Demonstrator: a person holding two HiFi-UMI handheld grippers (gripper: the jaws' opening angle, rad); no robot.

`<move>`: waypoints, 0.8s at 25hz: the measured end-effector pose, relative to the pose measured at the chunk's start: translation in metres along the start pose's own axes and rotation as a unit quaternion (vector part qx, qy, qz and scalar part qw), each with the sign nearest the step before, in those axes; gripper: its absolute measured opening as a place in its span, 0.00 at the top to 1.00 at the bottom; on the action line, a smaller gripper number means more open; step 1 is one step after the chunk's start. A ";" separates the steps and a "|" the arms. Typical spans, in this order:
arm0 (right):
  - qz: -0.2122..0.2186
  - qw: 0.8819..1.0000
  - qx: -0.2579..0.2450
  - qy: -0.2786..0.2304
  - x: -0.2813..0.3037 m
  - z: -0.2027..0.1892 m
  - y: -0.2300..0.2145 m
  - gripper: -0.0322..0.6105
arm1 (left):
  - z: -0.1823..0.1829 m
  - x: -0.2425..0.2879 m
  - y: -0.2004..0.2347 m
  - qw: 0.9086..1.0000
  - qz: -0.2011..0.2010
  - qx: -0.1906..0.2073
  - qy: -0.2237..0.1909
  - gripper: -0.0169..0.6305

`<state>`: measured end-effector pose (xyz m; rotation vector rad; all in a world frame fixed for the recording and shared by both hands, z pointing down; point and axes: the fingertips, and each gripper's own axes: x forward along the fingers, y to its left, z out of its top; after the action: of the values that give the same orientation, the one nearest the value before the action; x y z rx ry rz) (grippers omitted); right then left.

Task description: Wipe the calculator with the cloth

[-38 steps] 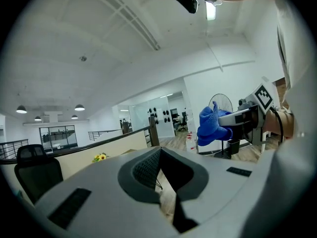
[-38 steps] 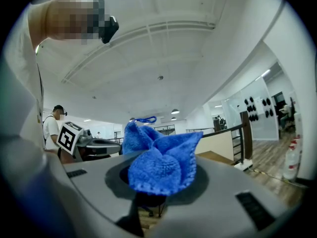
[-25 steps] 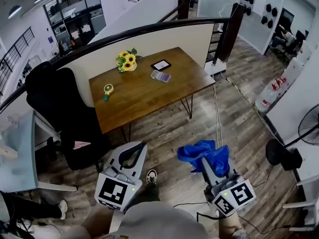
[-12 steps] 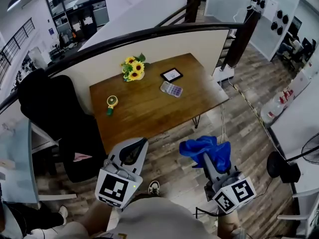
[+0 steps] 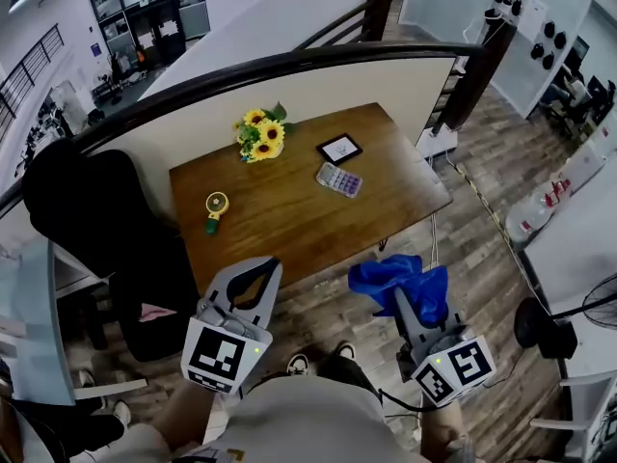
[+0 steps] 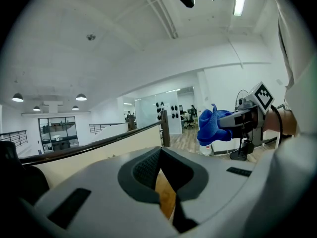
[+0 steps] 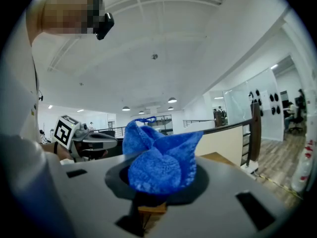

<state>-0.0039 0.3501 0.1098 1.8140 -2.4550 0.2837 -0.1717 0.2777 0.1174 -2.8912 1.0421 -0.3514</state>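
Office desk (image 5: 289, 210) ahead bears the calculator (image 5: 339, 179), well apart from the right gripper (image 5: 407, 302) clamped on the blue cloth (image 5: 386, 276) and the closed, empty left gripper (image 5: 269, 267), which would best brace the calculator during wiping.

Before me the wooden table (image 5: 289, 222) carries sunflowers (image 5: 258, 135), a small tablet (image 5: 339, 149), a calculator (image 5: 339, 179) near it, and a small yellow gadget (image 5: 214, 206).

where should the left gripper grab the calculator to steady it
Probably pinch the calculator across its long edges near one short end, from above: it lies flat on the table, so only thin sides are grippable, and most keys stay clear for the cloth.
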 end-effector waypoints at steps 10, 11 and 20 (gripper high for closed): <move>-0.001 1.000 -0.002 -0.004 0.045 0.008 -0.060 0.80 | 0.011 0.062 0.023 1.000 0.011 0.007 -0.007 0.97; 0.004 1.000 -0.003 -0.004 0.052 0.010 -0.067 0.80 | 0.011 0.070 0.025 1.000 0.014 0.008 -0.005 0.97; 0.060 0.998 -0.013 0.018 0.121 0.016 -0.146 0.80 | 0.020 0.158 0.043 0.998 0.056 0.002 0.011 0.97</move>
<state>0.0998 0.1921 0.1296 1.6413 -2.5348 0.2887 -0.0764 0.1434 0.1239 -2.8172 1.1987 -0.3780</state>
